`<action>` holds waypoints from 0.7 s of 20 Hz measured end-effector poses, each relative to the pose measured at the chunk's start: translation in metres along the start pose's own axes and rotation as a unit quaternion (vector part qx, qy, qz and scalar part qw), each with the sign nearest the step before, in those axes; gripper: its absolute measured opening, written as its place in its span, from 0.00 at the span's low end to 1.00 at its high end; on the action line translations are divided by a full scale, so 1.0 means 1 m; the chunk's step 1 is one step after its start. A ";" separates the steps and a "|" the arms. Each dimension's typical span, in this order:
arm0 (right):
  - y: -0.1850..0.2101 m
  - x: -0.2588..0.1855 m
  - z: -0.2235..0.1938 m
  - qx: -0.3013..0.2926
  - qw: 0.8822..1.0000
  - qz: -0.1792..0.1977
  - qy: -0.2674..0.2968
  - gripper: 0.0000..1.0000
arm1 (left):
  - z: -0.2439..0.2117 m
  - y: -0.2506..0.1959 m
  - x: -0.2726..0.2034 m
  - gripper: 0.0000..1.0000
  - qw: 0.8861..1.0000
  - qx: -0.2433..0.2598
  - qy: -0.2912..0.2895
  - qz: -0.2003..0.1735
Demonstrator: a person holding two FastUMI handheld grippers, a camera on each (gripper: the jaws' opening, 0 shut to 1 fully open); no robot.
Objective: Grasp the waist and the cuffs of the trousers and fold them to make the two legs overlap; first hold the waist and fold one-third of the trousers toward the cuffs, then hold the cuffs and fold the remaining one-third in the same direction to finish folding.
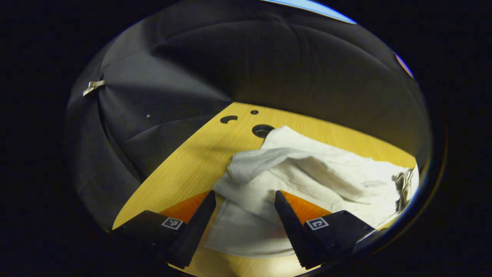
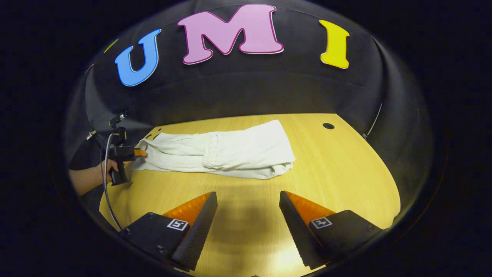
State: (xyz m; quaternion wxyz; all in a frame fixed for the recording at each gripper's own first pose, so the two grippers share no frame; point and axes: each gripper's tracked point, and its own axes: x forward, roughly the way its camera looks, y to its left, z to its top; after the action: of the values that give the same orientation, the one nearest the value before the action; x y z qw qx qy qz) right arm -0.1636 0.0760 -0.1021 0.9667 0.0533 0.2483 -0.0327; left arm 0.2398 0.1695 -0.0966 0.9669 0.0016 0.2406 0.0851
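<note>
Trousers laid long on the table, thirds not yet folded

The trousers [image 2: 219,154] lie doubled lengthwise on the table [image 2: 338,169], legs seemingly overlapped; left gripper [image 1: 245,209] spread wide at 1 end; right gripper [image 2: 248,209] wide, empty, well back; both third-folds remain.

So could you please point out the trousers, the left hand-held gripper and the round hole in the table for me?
trousers [image 2: 230,152], right gripper view, middle of the cloth.
left hand-held gripper [image 1: 246,202], left gripper view, midway between its fingertips.
round hole [image 2: 328,125], right gripper view, centre of the hole in the table.
</note>
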 end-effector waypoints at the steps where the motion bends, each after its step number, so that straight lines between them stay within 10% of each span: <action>1: -0.011 -0.015 -0.004 -0.003 1.000 -0.008 0.007 0.99 | 0.005 0.001 0.000 1.00 1.000 0.007 0.000 -0.006; 7: -0.045 -0.076 -0.003 0.027 0.998 -0.063 0.004 0.99 | 0.002 -0.008 0.001 0.90 0.999 0.023 0.009 -0.023; 14: -0.055 -0.100 0.002 0.035 0.995 -0.095 0.001 0.99 | -0.006 -0.028 0.001 0.28 0.996 0.068 0.032 -0.051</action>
State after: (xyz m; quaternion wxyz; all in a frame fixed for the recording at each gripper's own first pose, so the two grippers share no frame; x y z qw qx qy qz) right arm -0.2555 0.0253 -0.0569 0.9565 0.0634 0.2520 -0.1326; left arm 0.2427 0.1420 -0.1031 0.9595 0.0522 0.2762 0.0191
